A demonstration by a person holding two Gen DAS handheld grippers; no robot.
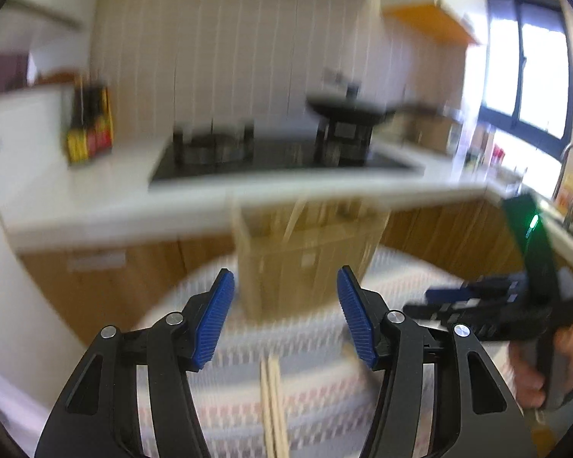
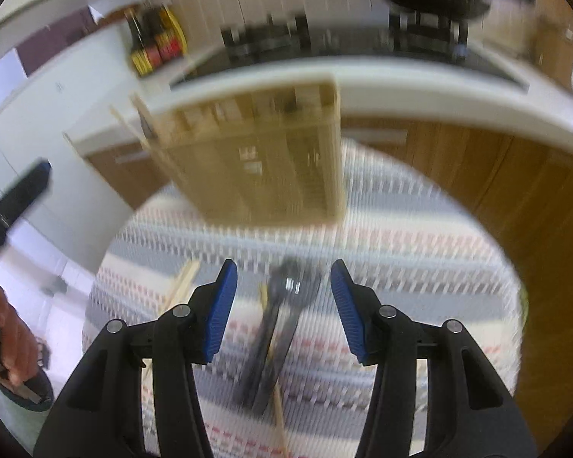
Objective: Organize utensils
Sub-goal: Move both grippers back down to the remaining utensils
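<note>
Worktop (image 2: 420, 252) came first: a round surface under a woven striped cloth, with a wooden utensil holder (image 2: 263, 160) standing at its far side, a few chopsticks already poking out of its top. Both views were smeared by motion, so fine detail was hard to read.

Nearer, on the cloth, lay a dark utensil pair (image 2: 275, 336), what looked like a spoon and a second piece side by side. Their long axis ran almost straight away from the right tongs (image 2: 282, 294), heads toward the holder, handles toward the camera. They sat directly below and between the blue pads, not touched by either. Loose chopsticks (image 1: 273, 404) lay below the left tongs (image 1: 284, 316), again lengthwise along the line of view, untouched.

By this layout the right hand seemed nearer the dark utensils, the left nearer the chopsticks. Each pair of tongs stood open and empty.

The right tongs tipped steeply down at the cloth; the left tongs pointed more shallowly, toward the holder. Closing across the narrow width would probably suit each long piece.
</note>
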